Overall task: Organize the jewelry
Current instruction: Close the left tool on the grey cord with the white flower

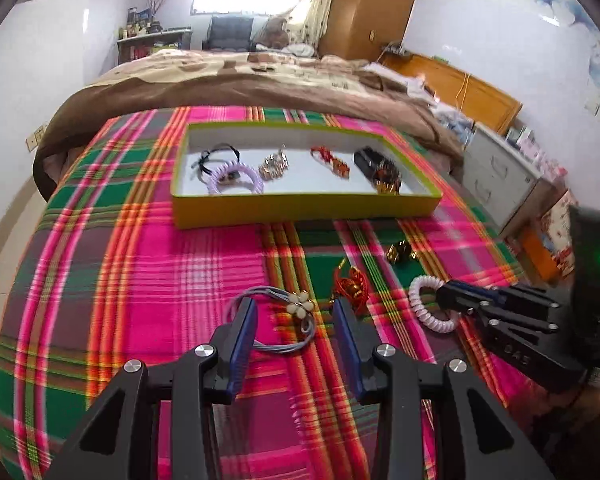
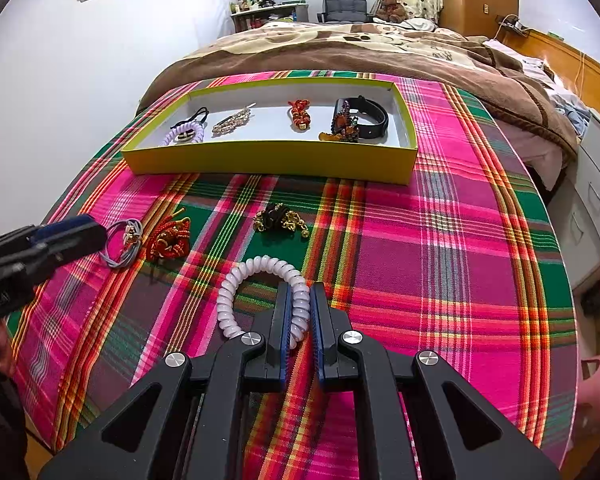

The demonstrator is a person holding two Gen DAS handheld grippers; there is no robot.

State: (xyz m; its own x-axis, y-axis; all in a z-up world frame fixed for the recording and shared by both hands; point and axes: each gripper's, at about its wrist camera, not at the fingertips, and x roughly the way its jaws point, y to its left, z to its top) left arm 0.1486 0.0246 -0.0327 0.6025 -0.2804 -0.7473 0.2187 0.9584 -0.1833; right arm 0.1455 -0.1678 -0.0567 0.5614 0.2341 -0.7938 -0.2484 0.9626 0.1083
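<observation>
Four loose pieces lie on the plaid cloth (image 2: 440,264) in front of the tray (image 2: 276,158), the landmark for all positions below. That tray already holds hair ties, a clip, a red knot and a dark strap. The right gripper (image 2: 300,304), near side of the tray and towards its middle, is clamped on the white coil (image 2: 256,280); most of the loop trails on the cloth to the left of the jaws. The left gripper (image 1: 296,320), further left, stands wide over the grey tie (image 1: 276,320), not gripping it. Between them lies the red cord (image 2: 168,238); the gold chain (image 2: 280,220) lies closest to the tray.

Judgement: lift the coil straight up until its loop hangs free, carry it over the tray wall, and release beside the lilac coil (image 2: 184,132), keeping like with like.
</observation>
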